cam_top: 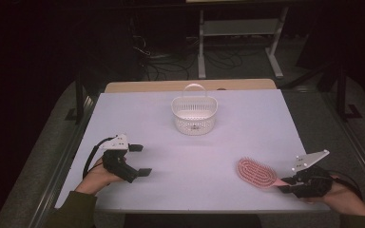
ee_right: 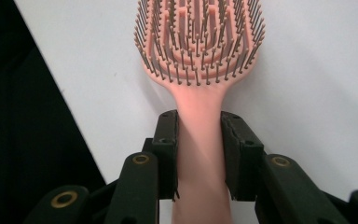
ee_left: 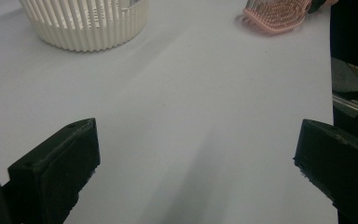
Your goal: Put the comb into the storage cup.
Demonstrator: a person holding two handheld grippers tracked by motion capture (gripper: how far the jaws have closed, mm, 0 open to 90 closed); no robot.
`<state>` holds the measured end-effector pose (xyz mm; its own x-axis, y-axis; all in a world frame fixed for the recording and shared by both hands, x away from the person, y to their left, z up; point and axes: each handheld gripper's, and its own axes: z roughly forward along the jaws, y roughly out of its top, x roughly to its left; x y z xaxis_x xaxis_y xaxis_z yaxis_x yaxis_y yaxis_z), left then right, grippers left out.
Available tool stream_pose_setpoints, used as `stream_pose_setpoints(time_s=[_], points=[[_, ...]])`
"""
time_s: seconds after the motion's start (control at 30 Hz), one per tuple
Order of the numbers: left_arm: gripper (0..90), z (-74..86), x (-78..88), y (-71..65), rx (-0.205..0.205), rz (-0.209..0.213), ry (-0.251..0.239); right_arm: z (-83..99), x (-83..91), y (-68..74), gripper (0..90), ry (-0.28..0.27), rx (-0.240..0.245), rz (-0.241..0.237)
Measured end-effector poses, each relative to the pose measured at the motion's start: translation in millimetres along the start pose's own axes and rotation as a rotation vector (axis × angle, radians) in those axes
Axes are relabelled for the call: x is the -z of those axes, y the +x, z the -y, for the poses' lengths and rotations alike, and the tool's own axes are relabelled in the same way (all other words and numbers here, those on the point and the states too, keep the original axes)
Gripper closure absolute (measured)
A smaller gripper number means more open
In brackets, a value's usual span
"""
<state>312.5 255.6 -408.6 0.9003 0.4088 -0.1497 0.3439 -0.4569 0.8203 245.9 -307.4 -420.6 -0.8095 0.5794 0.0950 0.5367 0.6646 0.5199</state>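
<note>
A pink hairbrush point(cam_top: 255, 173) lies near the table's front right, bristles up. My right gripper point(cam_top: 285, 184) is shut on its handle; in the right gripper view both black pads press the pink handle point(ee_right: 199, 135) from either side, with the bristled head point(ee_right: 198, 37) beyond them. A white slatted basket point(cam_top: 194, 114) with a loop handle stands at the middle back of the table. My left gripper point(cam_top: 140, 159) rests at the front left, jaws wide apart over bare table, nothing between them point(ee_left: 196, 154). The left gripper view has the basket point(ee_left: 86, 23) and the brush point(ee_left: 272, 16) farther off.
The white table top point(cam_top: 190, 156) has a wooden strip point(cam_top: 190, 85) along its far edge. Beyond it the floor is dark, with cables and a white metal stand point(cam_top: 240, 42). The table's right edge runs just beside the brush.
</note>
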Motion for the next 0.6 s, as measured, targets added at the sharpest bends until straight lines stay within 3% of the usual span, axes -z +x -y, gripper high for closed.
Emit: stream_pose_setpoints(time_s=[0.6], points=[[0.1, -1.6, -0.5, -0.3, -0.001, 0.001, -0.003, -30.9, 2.7, 1.0, 68.3, -0.119, 0.023, 0.008]])
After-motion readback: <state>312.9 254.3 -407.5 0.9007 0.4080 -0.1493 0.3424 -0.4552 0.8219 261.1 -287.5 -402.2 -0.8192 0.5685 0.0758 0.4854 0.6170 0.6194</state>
